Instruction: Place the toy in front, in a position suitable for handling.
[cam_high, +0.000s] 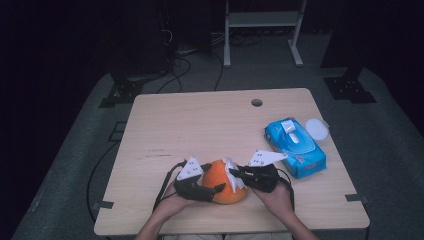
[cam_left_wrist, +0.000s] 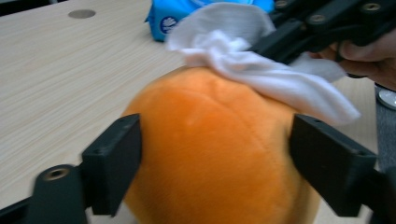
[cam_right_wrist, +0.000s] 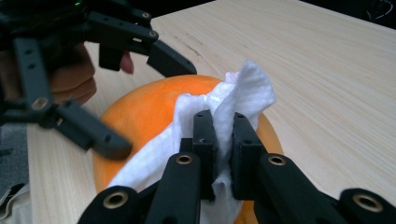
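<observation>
The left gripper clamps the orange ball at the near edge of the table, its jaws set wide against the ball's two sides. To wipe well, that hold should stay firm and low so the ball cannot roll while cloth drags across its top. The ball looks soft and fuzzy, a rounded plush shape with a faint crease. On its upper right lies the white wipe, thin, crumpled and pinched into folds by the right gripper, whose jaws are closed tight on it. Short light strokes seem wise, keeping the wipe flat. Further right sits a glossy blue wipe pack.
</observation>
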